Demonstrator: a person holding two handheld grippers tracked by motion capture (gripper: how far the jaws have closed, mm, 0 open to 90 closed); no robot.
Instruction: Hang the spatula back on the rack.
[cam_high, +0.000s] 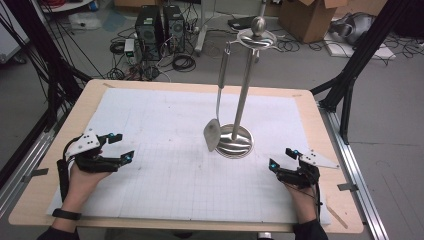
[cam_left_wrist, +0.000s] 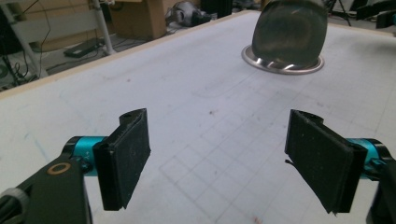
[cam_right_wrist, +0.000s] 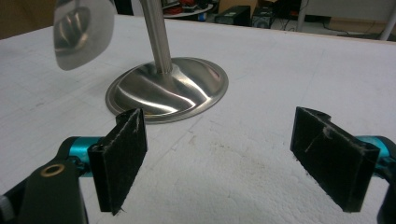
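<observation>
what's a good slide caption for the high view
Both open grippers, left and right, rest on the gridded mat flanking a steel utensil stand with a spatula hanging.

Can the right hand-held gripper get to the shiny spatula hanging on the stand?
Probably yes. The right hand-held gripper is open, and bare mat lies between it and the spatula. The stand sits partly between them, so it may need to swing around its base.
</observation>
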